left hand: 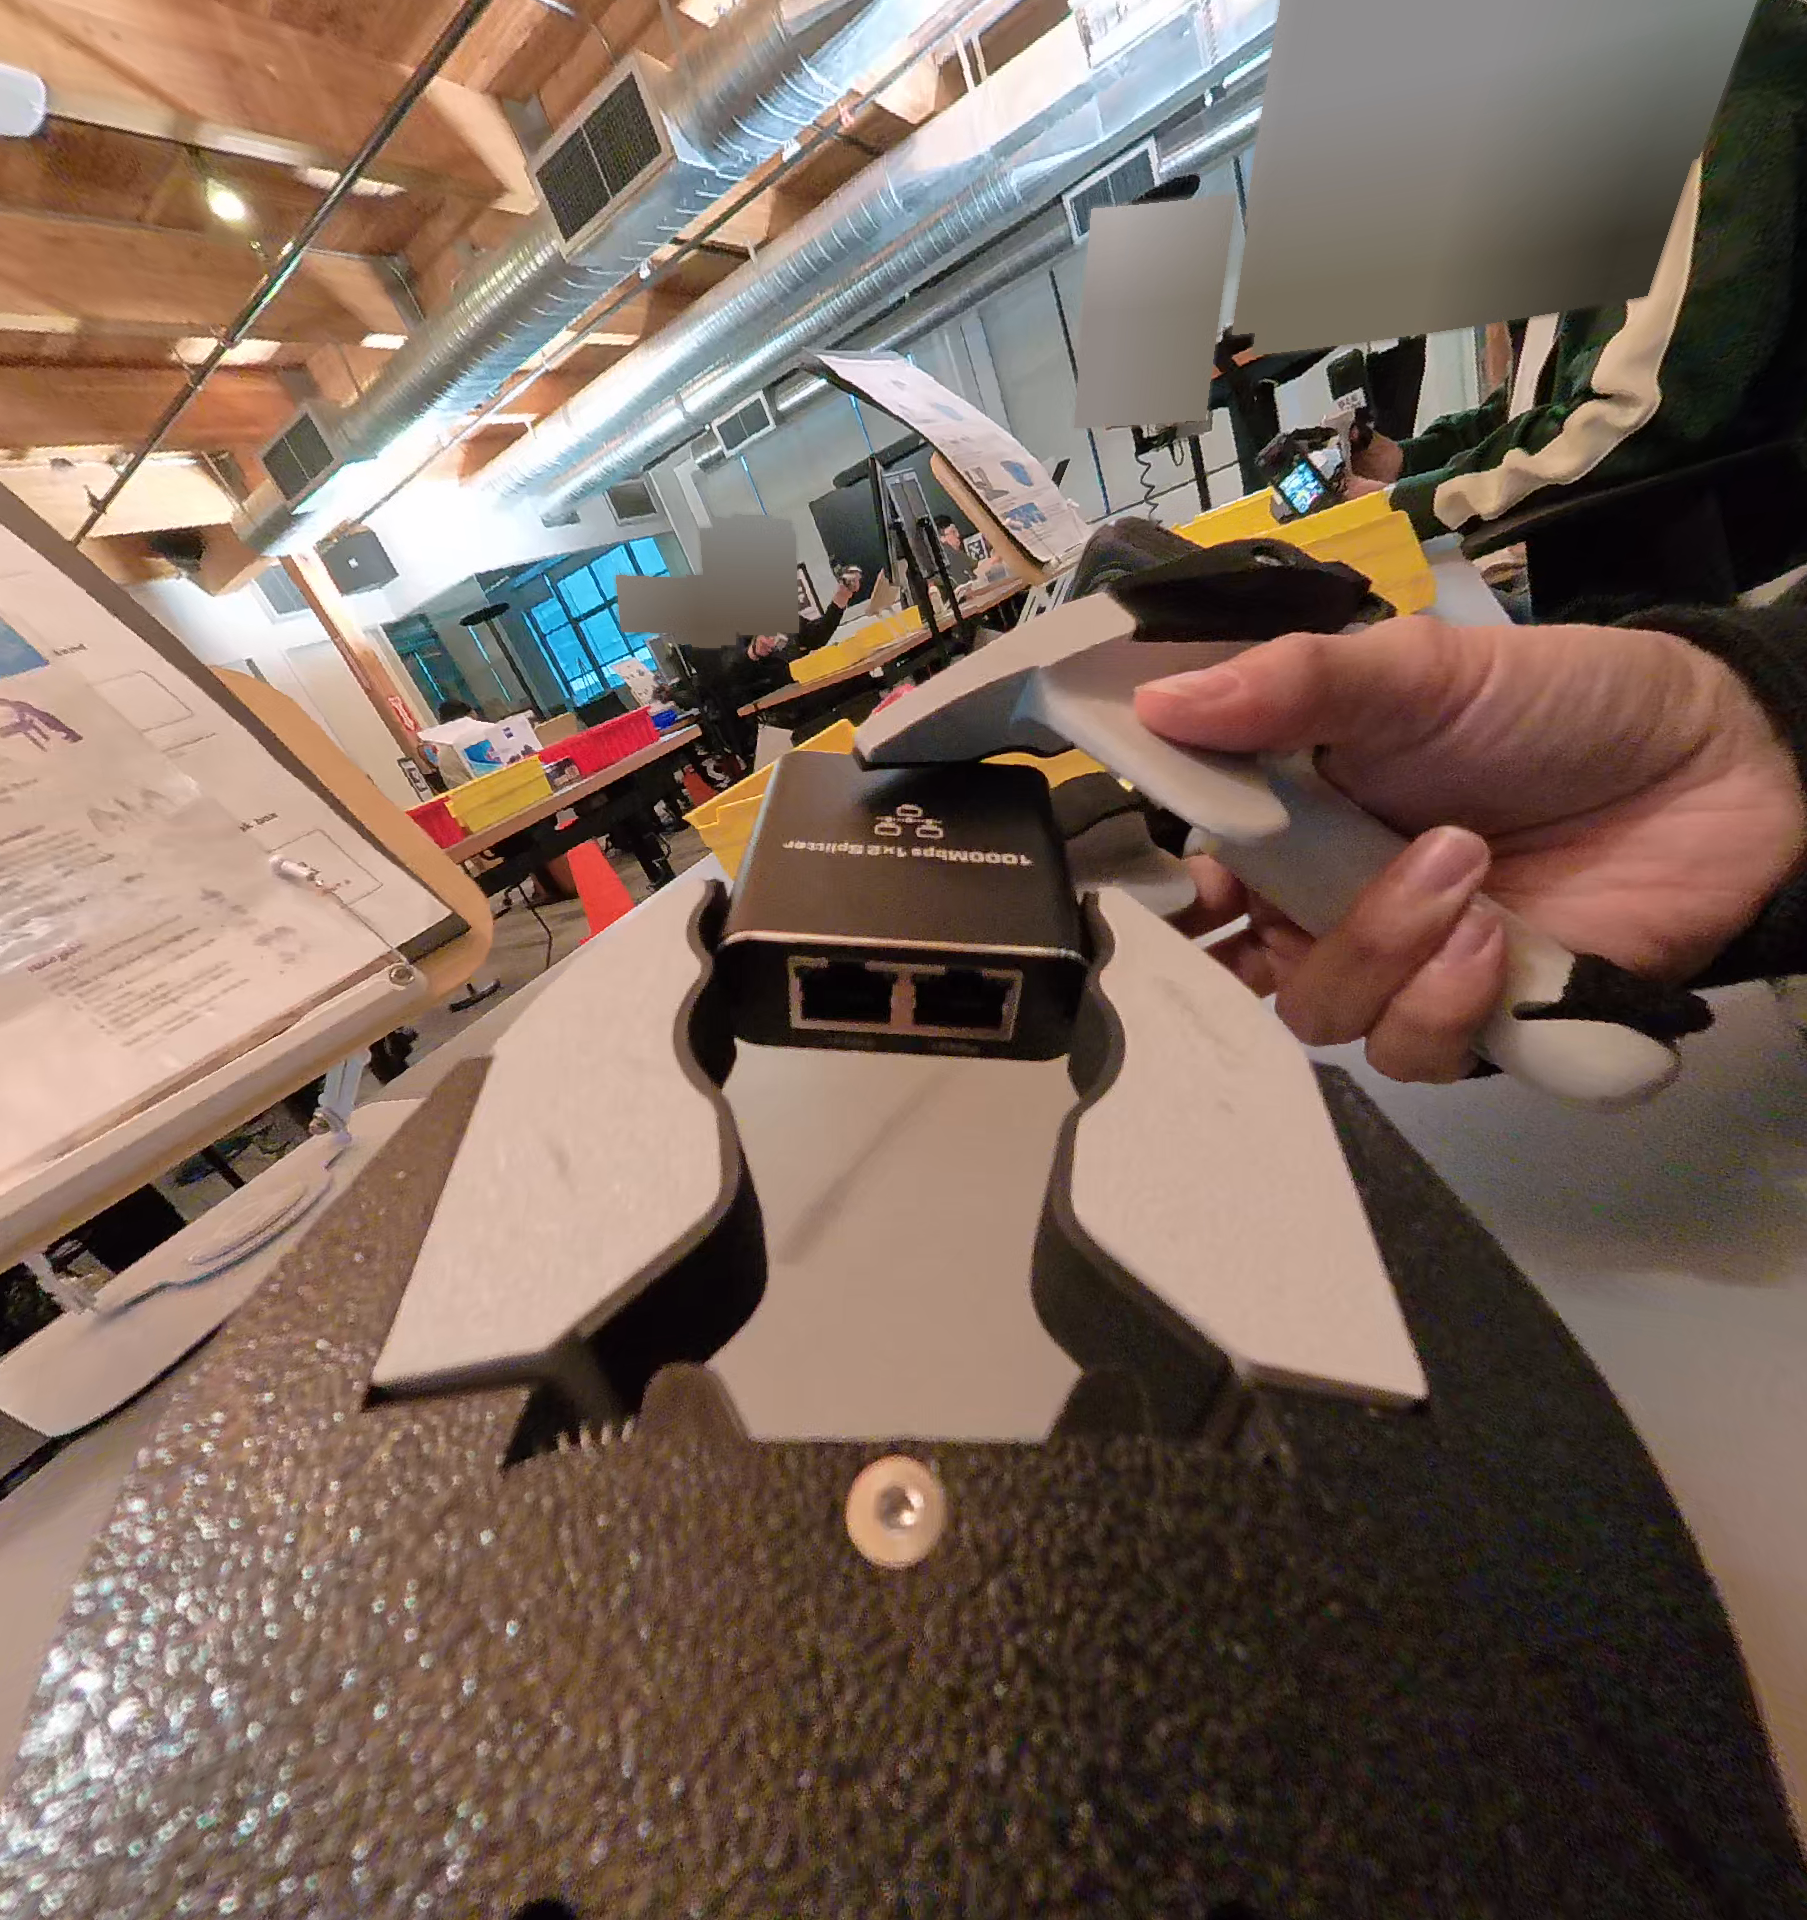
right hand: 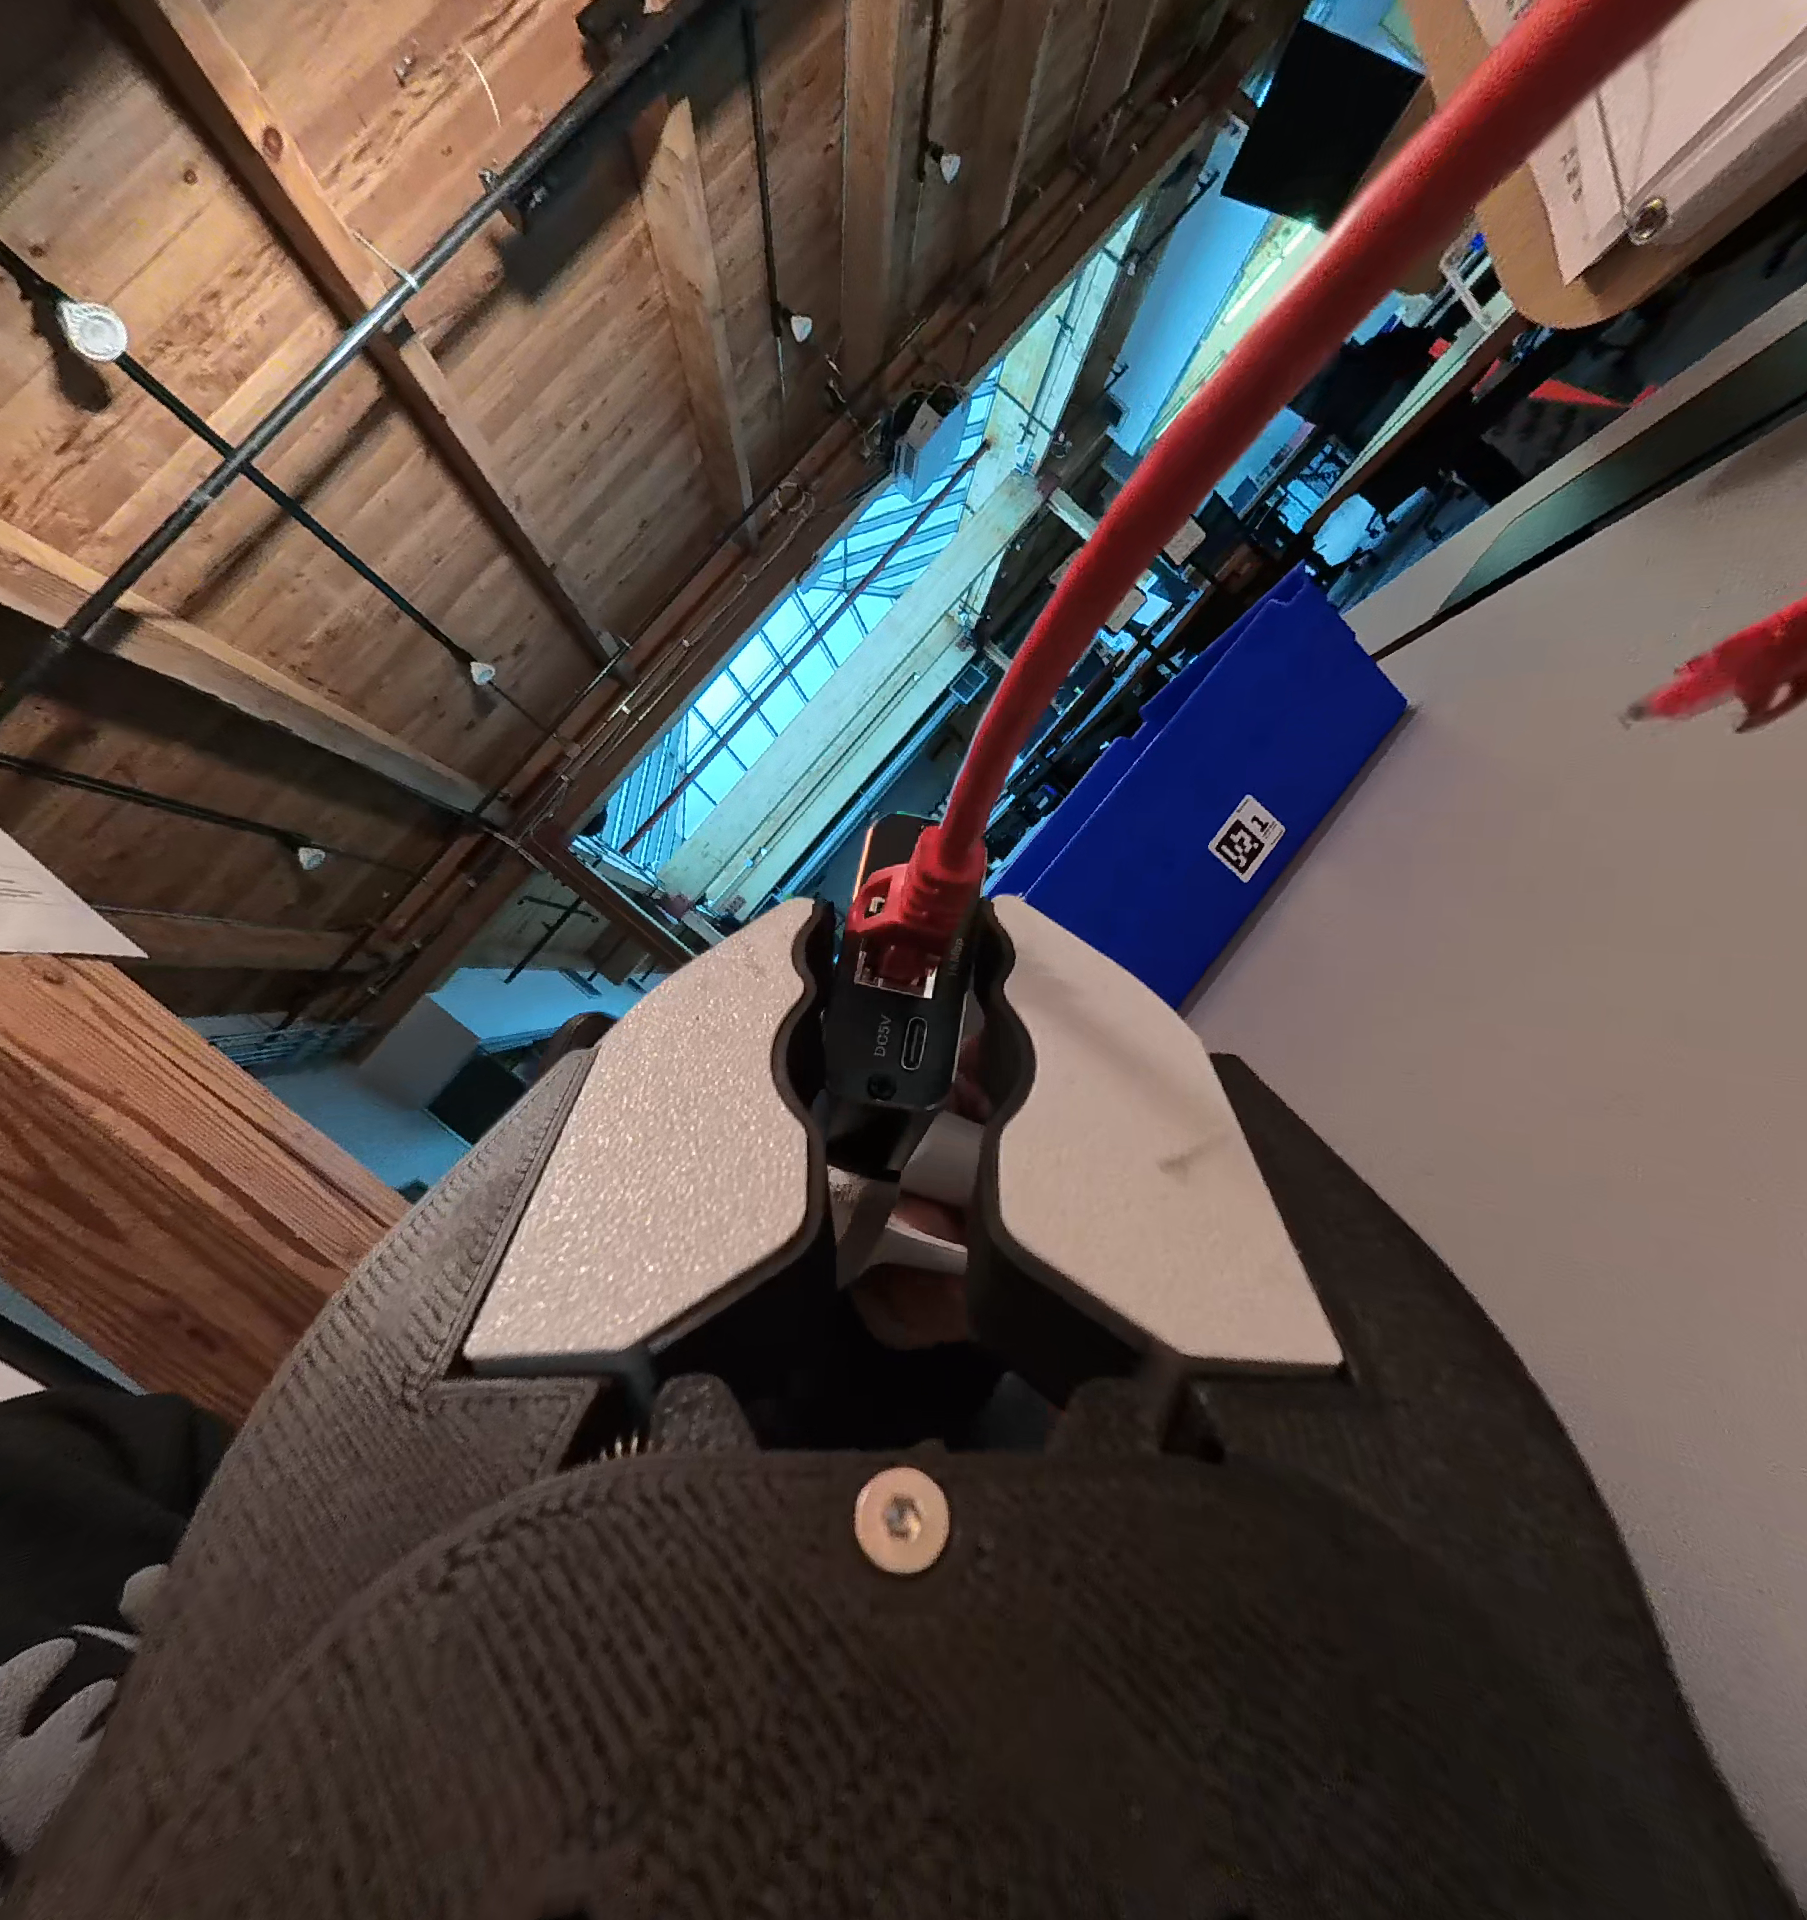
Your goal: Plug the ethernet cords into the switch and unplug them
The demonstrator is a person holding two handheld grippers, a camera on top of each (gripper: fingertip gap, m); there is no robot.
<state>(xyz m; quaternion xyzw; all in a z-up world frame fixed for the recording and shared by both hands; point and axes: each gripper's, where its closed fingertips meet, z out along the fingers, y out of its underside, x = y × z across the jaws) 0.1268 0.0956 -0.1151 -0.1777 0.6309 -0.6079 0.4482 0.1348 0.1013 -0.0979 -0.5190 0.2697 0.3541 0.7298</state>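
Observation:
A black switch (left hand: 909, 862) sits between my left gripper's (left hand: 899, 914) fingers, held by its two sides. Its two empty ports face the left wrist camera. My right gripper (left hand: 982, 727), held by a hand (left hand: 1501, 810), reaches the switch's far end from the right. In the right wrist view the right gripper (right hand: 904, 977) is shut on the switch's (right hand: 888, 1049) flat faces. A red ethernet cord (right hand: 1086, 520) is plugged into the port on that end by its red plug (right hand: 914, 894). A second red plug (right hand: 1751, 665) lies loose on the table at the right.
A grey table (right hand: 1553, 1039) is beneath. A blue bin (right hand: 1190, 831) stands at its far edge. An instruction board (left hand: 151, 831) leans at the left. Yellow bins (left hand: 1325, 551) and a person in a dark jacket (left hand: 1657, 416) are behind. A wooden beam (right hand: 99, 1122) is at the left.

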